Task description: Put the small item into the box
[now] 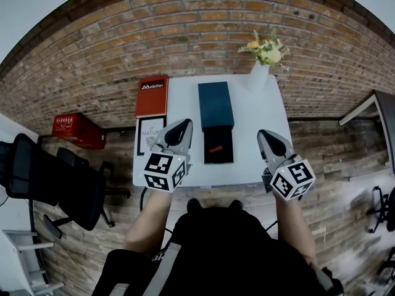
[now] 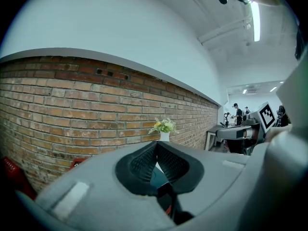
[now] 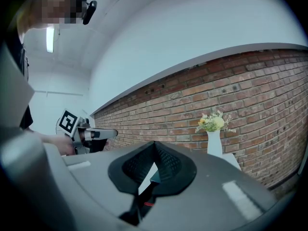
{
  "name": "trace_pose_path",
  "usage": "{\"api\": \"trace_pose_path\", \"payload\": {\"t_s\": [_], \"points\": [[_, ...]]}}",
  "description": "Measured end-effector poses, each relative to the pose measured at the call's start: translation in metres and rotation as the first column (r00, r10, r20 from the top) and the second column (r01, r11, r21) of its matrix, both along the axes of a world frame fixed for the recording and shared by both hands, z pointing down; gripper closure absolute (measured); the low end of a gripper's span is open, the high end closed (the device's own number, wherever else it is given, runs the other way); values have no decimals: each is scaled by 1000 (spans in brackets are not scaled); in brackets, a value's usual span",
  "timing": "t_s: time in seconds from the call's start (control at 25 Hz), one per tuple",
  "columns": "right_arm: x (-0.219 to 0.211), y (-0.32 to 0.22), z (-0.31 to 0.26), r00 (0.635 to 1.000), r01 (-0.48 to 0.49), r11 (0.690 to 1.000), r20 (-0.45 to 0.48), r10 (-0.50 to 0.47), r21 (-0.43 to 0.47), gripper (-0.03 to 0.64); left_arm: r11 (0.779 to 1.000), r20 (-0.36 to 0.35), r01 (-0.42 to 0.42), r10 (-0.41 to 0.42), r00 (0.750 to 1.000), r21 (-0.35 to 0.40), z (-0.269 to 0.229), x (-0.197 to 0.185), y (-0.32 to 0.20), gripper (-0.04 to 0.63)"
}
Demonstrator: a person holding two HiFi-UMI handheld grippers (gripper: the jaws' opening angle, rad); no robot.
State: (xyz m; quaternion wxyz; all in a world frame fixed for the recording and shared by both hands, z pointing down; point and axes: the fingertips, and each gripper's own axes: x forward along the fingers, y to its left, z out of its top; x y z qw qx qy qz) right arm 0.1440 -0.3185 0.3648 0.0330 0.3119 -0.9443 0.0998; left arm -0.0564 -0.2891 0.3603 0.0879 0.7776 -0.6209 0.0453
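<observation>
We hold both forearms stretched forward, side by side. The left gripper (image 1: 183, 127) and the right gripper (image 1: 266, 135) hover over the white table's (image 1: 259, 119) near edge, each with its jaws pressed together and empty. Between them, the small orange item (image 1: 214, 148) lies inside the black box (image 1: 222, 137). Beyond it lies a teal lid (image 1: 216, 103).

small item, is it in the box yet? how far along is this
Done, it seems: the small orange item lies inside the open black box on the white table, with what looks like its teal lid just beyond. In hand: nothing; the left tool and right tool are both shut and empty, held either side of the box. Left: at most putting the lid on, if that is wanted.
</observation>
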Motion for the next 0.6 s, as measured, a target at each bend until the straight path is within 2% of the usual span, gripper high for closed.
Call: {"api": "trace_pose_path", "payload": {"t_s": [0.6], "points": [[-7, 5, 2, 1000, 7, 1000, -25, -7, -8, 618, 1000, -9, -19, 19, 1000, -4, 2, -2, 1, 588]]}}
